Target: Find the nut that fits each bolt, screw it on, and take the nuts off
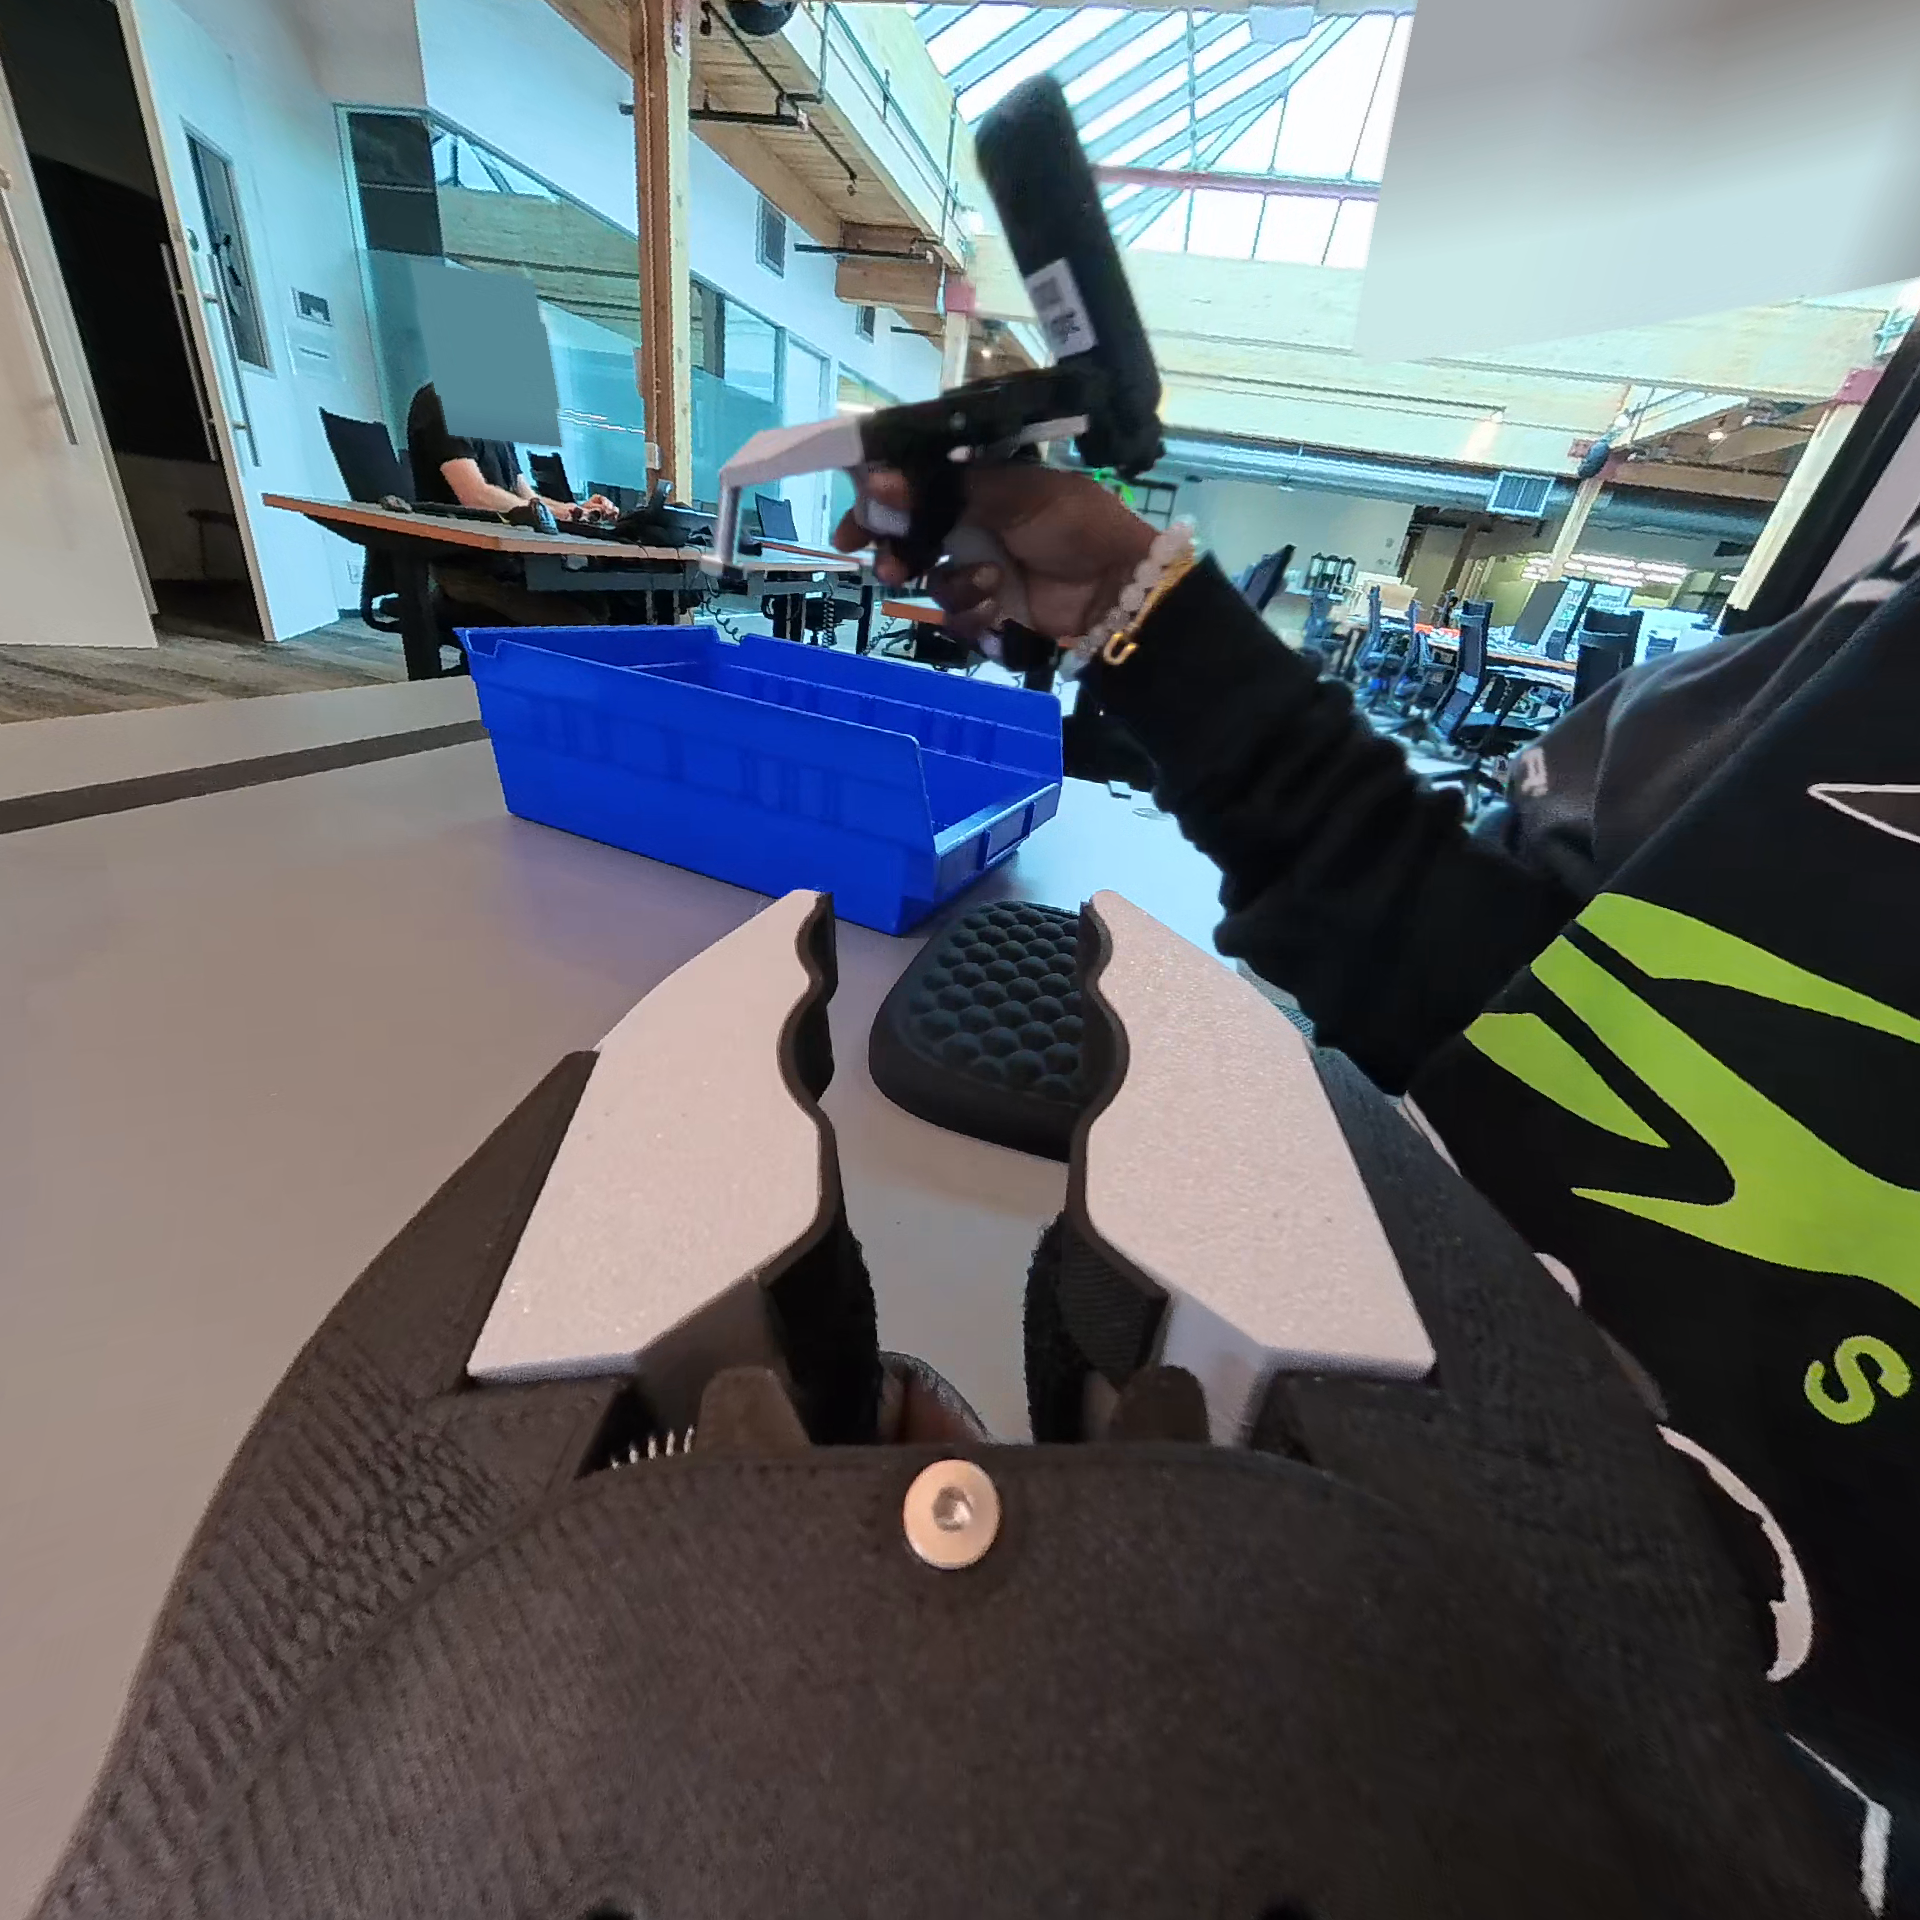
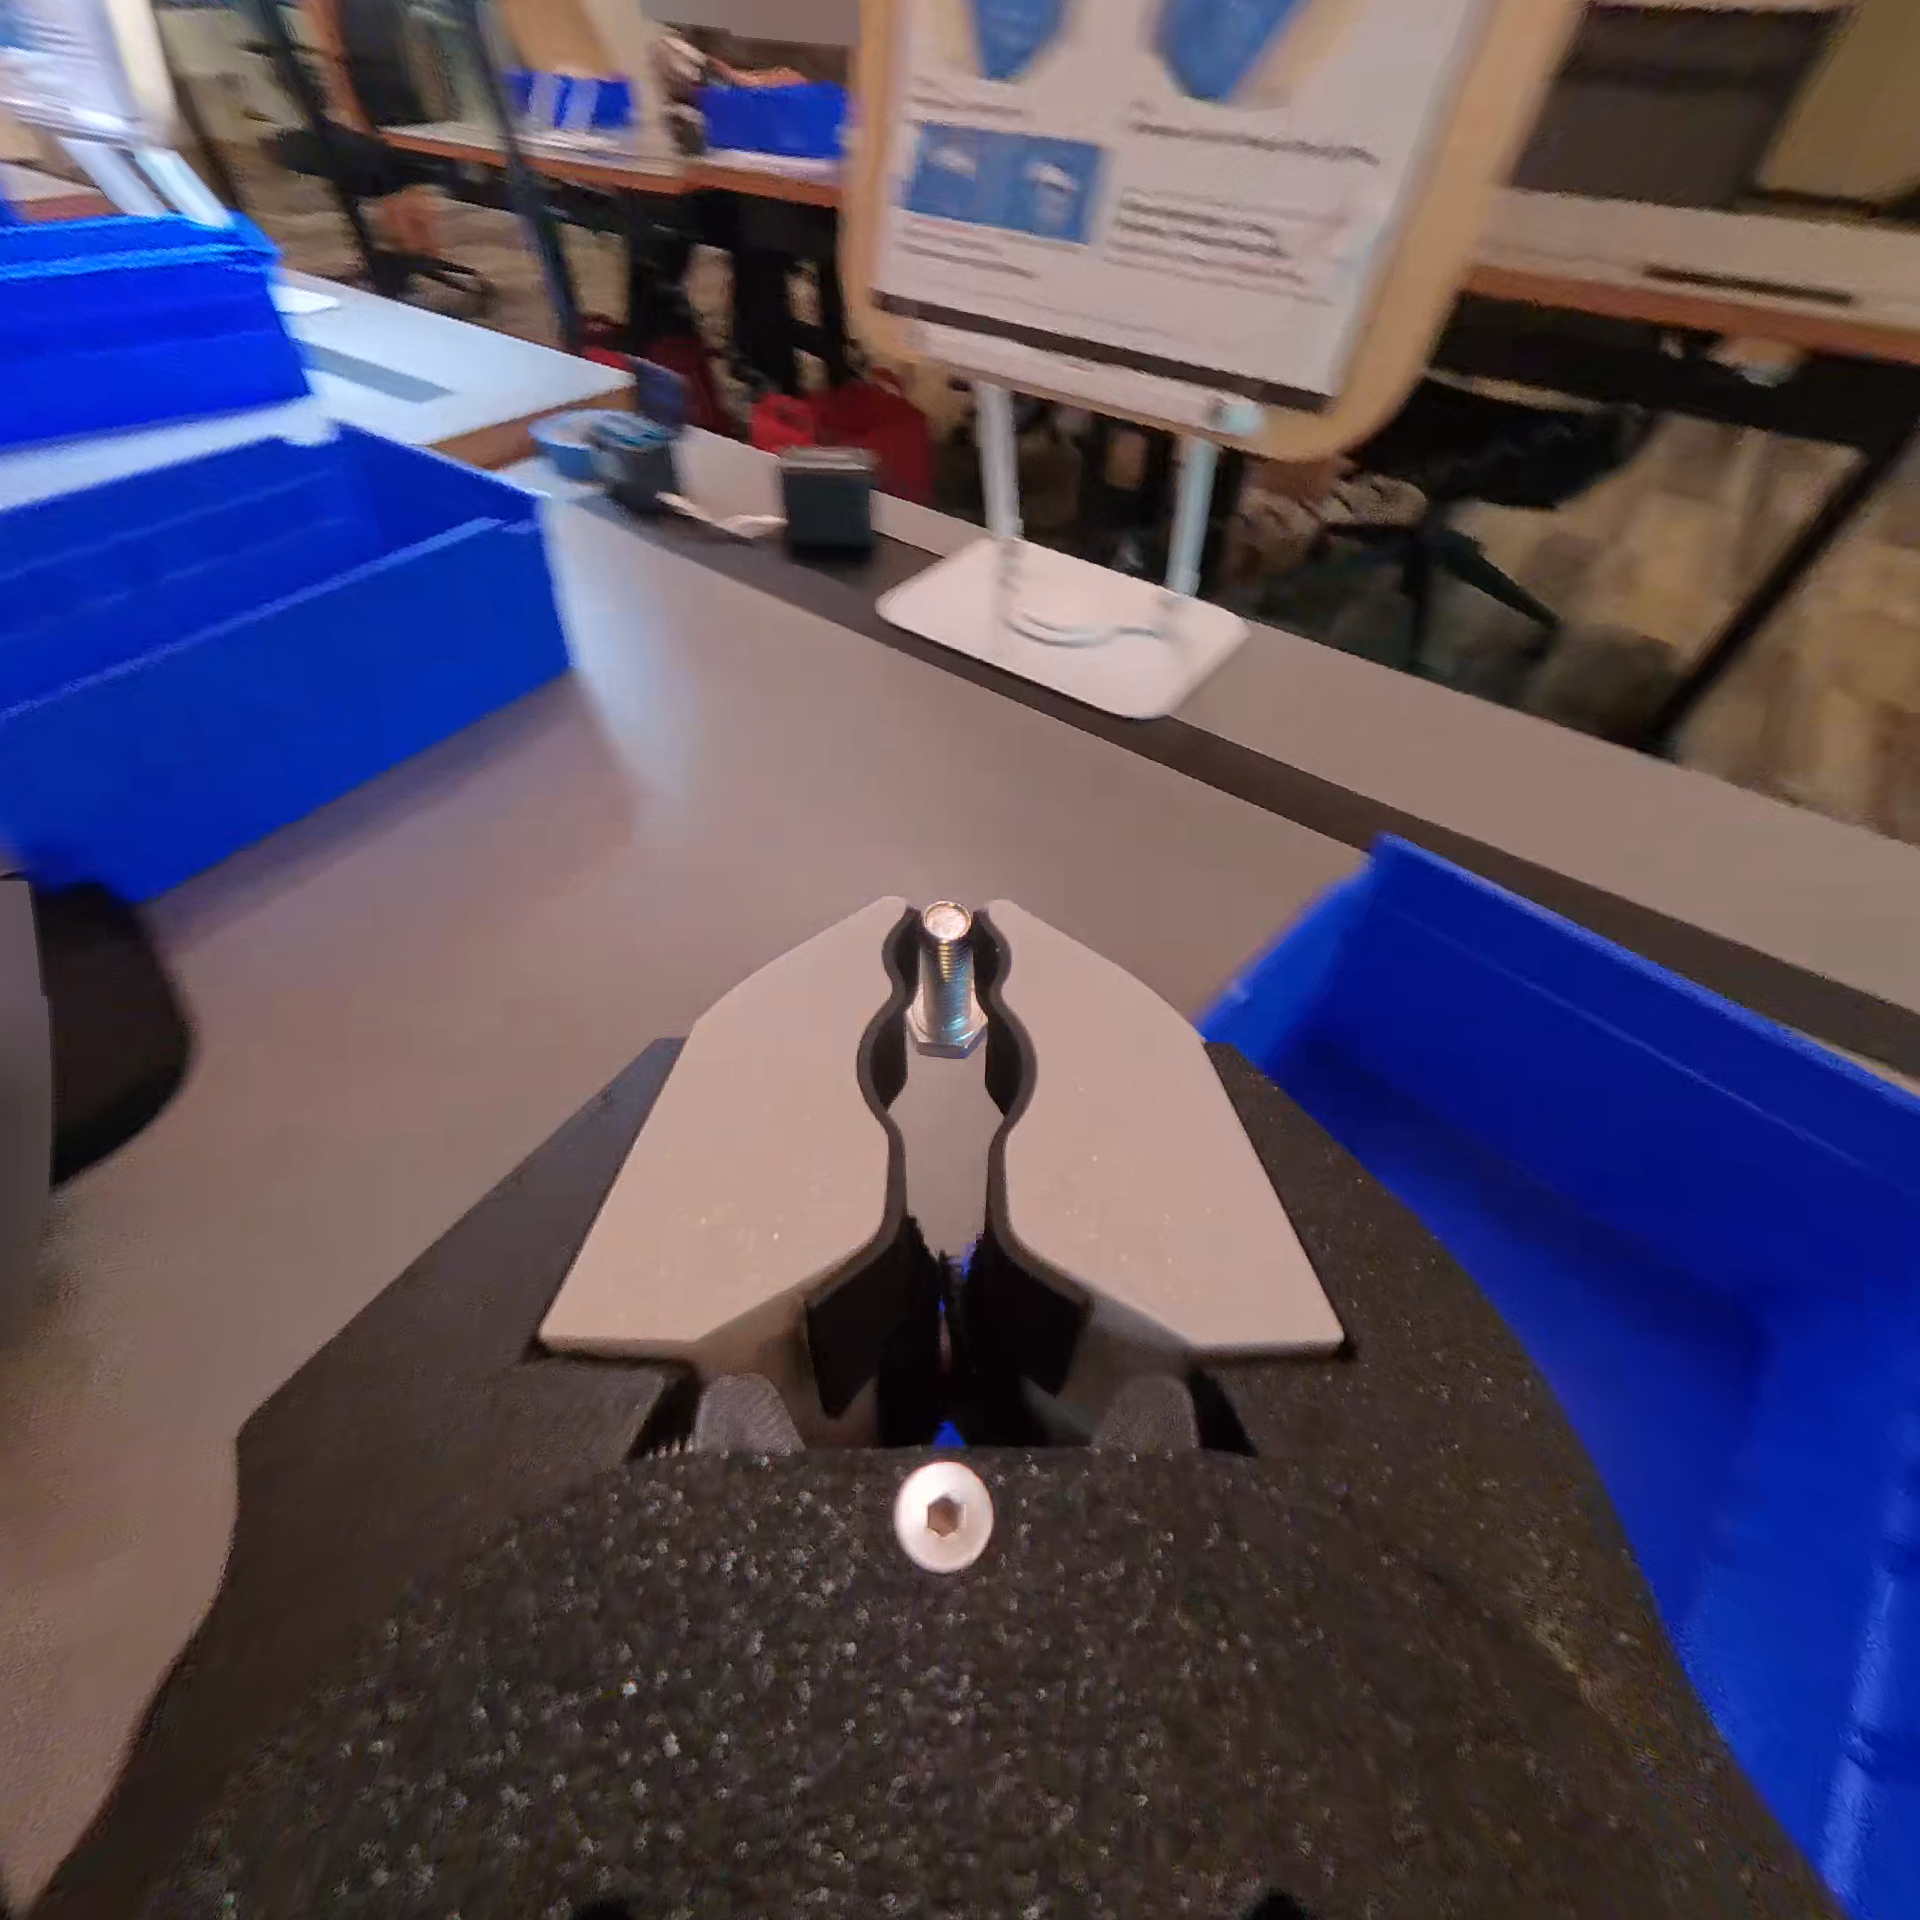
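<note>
My right gripper point(image 2: 943, 920) is shut on a silver hex-head bolt point(image 2: 940, 987). The bolt lies along the fingers, threaded end pointing away from the camera and head toward it, above the grey table point(image 2: 623, 883). In the left wrist view the right gripper point(image 1: 727, 520) is held up by a hand above a blue bin point(image 1: 727, 769). My left gripper point(image 1: 956, 925) is open just above the table point(image 1: 312, 987), with nothing between its pads. No nut is in view.
A black honeycomb-textured pad point(image 1: 997, 1029) lies on the table just beyond my left fingertips. Blue bins stand at left point(image 2: 208, 644) and right point(image 2: 1610, 1143) in the right wrist view. A sign on a white stand point(image 2: 1060, 634) is at the table's far edge. A person's black sleeve point(image 1: 1299, 810) reaches in from the right. About 25 centimeters separates my left fingertips from my right.
</note>
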### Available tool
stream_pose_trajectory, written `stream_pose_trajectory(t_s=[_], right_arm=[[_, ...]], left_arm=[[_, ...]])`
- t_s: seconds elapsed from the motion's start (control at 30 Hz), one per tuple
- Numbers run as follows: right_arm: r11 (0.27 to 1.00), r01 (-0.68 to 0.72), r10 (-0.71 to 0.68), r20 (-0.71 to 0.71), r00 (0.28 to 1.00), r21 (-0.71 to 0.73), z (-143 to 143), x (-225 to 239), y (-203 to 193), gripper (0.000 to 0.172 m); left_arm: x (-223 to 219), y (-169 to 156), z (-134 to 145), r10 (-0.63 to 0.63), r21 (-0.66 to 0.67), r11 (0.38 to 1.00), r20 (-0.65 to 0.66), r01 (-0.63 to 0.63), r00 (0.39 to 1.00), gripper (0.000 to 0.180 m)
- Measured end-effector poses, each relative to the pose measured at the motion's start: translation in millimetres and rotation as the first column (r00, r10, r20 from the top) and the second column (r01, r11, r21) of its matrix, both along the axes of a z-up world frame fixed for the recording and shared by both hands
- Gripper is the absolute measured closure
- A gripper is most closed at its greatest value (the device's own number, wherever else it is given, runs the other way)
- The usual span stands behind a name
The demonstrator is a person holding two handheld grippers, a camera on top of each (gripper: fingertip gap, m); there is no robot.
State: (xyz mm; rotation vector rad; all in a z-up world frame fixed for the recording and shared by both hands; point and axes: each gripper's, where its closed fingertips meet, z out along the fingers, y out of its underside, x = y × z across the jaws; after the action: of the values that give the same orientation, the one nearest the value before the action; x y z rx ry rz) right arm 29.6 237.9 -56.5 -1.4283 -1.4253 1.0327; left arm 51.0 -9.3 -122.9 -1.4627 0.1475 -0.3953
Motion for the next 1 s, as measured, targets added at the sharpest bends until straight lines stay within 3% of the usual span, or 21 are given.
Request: stream_pose_trajectory(t_s=[0.13, 0.3, 0.47, 0.63, 0.87, 1.0], right_arm=[[0.986, 0.157, -0.151, 0.113, 0.982, -0.05, -34.6, -8.5, 70.1, 0.162], [0.956, 0.283, -0.256, 0.256, 0.932, -0.074, -81.6, -22.3, 121.0, 0.162], [0.929, 0.368, -0.328, 0.385, 0.863, -0.035, -123.4, -28.6, 152.6, 0.162], [0.919, 0.395, -0.349, 0.452, 0.821, -0.008, -146.5, -27.6, 162.2, 0.162], [0.913, 0.407, -0.366, 0.479, 0.798, 0.02, -150.4, -20.7, 162.6, 0.157], [0.901, 0.433, -0.416, 0.288, 0.863, 0.003, -102.9, -20.7, 156.0, 0.138]], left_arm=[[-0.8, -0.1, 0.3, 0.004, 0.002, 1.0, 0.003, -0.004, 1.0, 0.136], [-1.7, 0.6, -0.1, 0.004, -0.004, 1.0, 0.012, -0.004, 1.0, 0.136], [-1.8, 0.8, -0.2, 0.005, -0.005, 1.0, 0.012, -0.005, 1.0, 0.136], [-2.2, 1.1, -0.4, 0.006, -0.007, 1.0, 0.015, -0.006, 1.0, 0.136], [-2.0, 0.5, 1.1, 0.005, -0.014, 1.0, 0.012, -0.005, 1.0, 0.136], [-13.9, -10.2, 17.2, 0.039, -0.041, 0.998, 0.011, -0.039, 0.999, 0.136]])
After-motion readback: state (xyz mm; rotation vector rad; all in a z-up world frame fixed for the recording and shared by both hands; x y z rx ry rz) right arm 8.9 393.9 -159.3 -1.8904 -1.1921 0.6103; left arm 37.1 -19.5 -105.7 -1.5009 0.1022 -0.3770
